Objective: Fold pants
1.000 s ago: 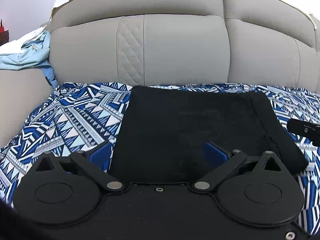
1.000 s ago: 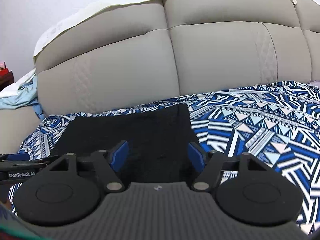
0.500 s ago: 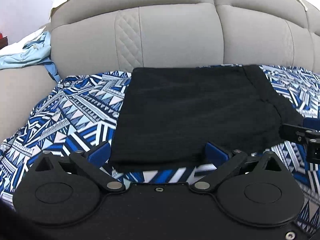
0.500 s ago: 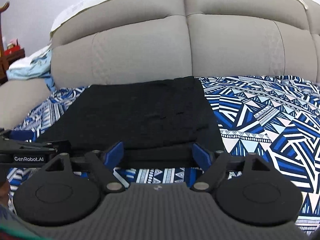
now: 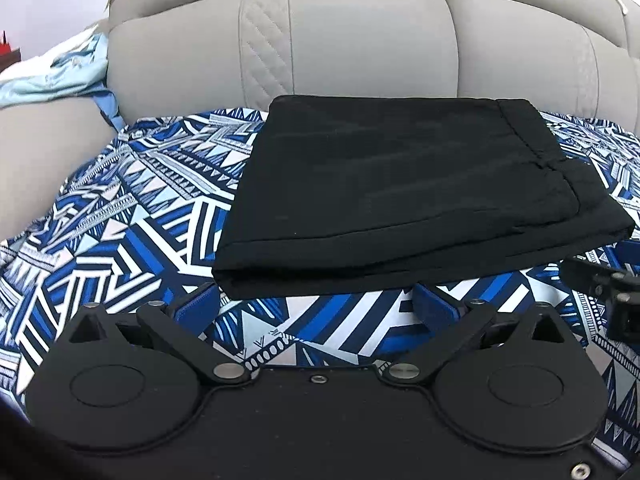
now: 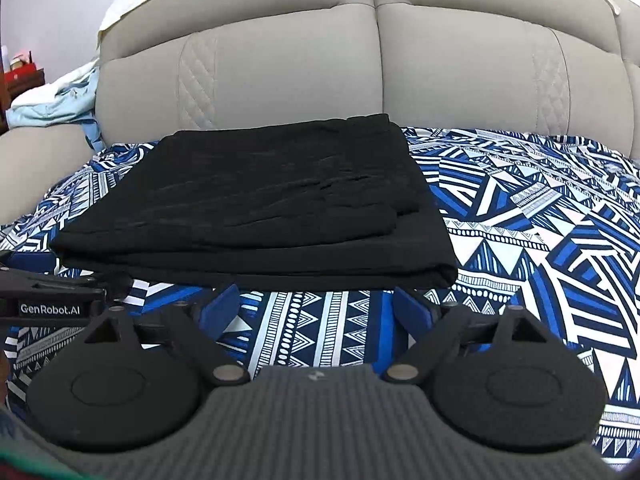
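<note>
Pants (image 5: 400, 196) folded flat, just beyond both grippers' spread, empty fingers (image 5: 198, 306).

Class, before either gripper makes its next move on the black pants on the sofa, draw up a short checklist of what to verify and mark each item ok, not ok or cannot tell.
1. Left gripper open and holding nothing: ok.
2. Right gripper open and holding nothing: ok.
3. Both grippers clear of the black pants, with patterned blue cover showing between: ok.
4. Pants lie as a flat stacked rectangle: ok.
5. Layer edges line up: not ok; the upper layer stops short of the near right corner.
6. Light blue garment on the armrest lies apart from the pants: ok.
</note>
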Tool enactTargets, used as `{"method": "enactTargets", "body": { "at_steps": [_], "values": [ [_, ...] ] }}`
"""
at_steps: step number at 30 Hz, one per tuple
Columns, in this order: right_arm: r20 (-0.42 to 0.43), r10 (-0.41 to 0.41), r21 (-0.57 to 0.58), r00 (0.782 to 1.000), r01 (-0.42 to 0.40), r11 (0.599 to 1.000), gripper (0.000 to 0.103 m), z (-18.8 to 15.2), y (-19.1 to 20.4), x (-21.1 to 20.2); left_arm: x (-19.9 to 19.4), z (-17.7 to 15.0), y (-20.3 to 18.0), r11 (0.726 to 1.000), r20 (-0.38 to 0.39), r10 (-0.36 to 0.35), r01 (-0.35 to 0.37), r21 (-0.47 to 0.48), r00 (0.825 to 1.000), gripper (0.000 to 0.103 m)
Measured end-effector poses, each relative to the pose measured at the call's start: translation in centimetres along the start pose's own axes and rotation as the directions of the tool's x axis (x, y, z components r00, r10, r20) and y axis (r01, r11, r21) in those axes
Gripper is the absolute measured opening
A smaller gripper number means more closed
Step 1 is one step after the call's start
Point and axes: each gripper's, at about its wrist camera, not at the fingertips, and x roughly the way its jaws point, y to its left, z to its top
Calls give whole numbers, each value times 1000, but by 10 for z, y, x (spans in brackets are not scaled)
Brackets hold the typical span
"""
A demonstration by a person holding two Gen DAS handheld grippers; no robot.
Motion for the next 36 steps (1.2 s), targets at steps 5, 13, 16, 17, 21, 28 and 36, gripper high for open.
{"method": "enactTargets", "body": {
  "at_steps": [5,13,16,17,21,28,36],
  "values": [
    [-1,-5,-12,1000,4,1000,97,-1,4,2,3,-1,5,999,-8,-24,24,-39,1000,103],
    [3,-25,-39,1000,25,999,100,-3,10,5,4,-4,7,998,9,-40,40,-42,999,103],
    [3,-34,-54,999,34,998,101,-4,14,7,4,-5,8,998,15,-44,44,-40,999,103],
    [2,-38,-59,999,38,998,101,-5,15,7,4,-5,8,998,17,-44,45,-40,999,103],
    [3,-49,-69,999,49,996,101,-6,17,8,3,-6,8,998,22,-48,49,-40,999,103],
    [11,-54,-59,998,55,997,101,-6,18,8,3,-7,8,998,32,-48,49,-41,998,103],
    [14,-54,-50,998,55,997,102,-6,17,8,3,-8,8,998,30,-48,49,-41,998,103]
  ]
}}
